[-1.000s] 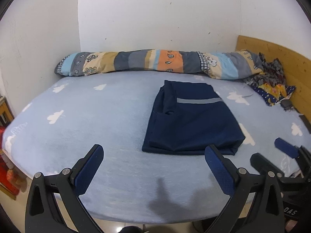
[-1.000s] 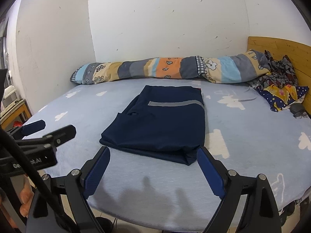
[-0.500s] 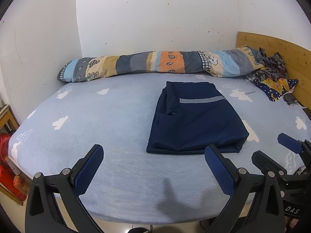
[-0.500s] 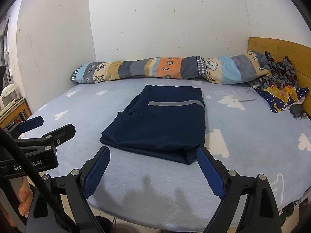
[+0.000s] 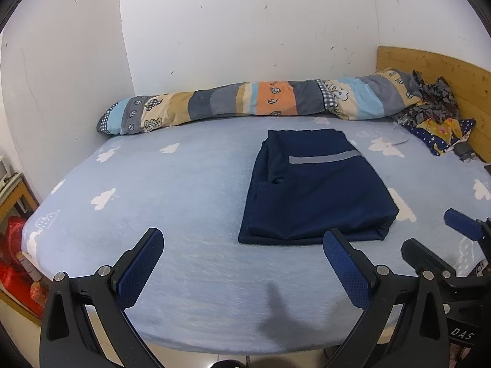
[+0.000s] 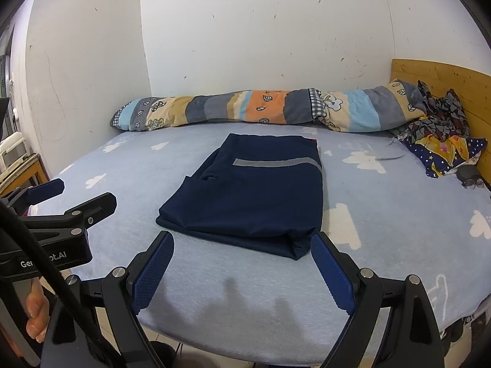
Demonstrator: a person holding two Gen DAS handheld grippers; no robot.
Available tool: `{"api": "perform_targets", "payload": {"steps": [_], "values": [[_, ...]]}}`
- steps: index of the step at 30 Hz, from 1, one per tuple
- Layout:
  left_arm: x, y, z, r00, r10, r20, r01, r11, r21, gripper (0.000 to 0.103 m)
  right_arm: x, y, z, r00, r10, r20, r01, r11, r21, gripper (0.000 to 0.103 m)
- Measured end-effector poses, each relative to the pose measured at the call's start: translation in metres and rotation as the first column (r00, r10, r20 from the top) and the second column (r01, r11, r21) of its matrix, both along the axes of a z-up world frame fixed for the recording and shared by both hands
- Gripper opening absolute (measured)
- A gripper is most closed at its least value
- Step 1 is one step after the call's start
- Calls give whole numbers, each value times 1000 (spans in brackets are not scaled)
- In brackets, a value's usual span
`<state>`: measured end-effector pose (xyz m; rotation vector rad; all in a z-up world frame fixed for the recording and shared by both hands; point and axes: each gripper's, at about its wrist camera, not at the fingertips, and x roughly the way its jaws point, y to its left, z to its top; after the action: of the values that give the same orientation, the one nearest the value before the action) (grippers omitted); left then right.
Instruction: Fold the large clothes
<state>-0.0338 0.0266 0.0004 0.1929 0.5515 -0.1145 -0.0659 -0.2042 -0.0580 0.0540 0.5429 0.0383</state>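
A navy garment with a grey stripe (image 5: 313, 190) (image 6: 254, 196) lies folded into a flat rectangle in the middle of the light blue bed (image 5: 172, 202) (image 6: 399, 214). My left gripper (image 5: 244, 263) hovers open above the bed's near edge, just short of the garment's near left corner, with nothing between its fingers. My right gripper (image 6: 242, 270) is open too, in front of the garment's near edge and apart from it. Each gripper also shows at the side of the other's view: the right one (image 5: 442, 239), the left one (image 6: 70, 193).
A long striped patchwork bolster (image 5: 260, 104) (image 6: 270, 110) lies along the far wall. A heap of patterned cloth (image 6: 442, 141) sits at the far right by the wooden headboard (image 6: 445, 82). Left of the bed stand a wooden shelf (image 5: 15, 196) and red items (image 5: 12, 263).
Both grippers have lifted and tilted up a little, so the bed and garment sit lower in view. The garment has not moved. Both stay open.
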Motion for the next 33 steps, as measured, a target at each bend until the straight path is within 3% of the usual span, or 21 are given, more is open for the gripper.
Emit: {"api": "perform_targets", "payload": {"steps": [10, 33], "values": [[-5, -2, 3, 999, 16, 36, -17, 999, 42, 103, 0, 0, 0, 1000, -2, 2, 2, 1000, -4, 94], [-9, -6, 7, 1000, 15, 0, -15, 996, 85, 103, -1, 0, -1, 1000, -22, -15, 22, 1000, -13, 94]]}}
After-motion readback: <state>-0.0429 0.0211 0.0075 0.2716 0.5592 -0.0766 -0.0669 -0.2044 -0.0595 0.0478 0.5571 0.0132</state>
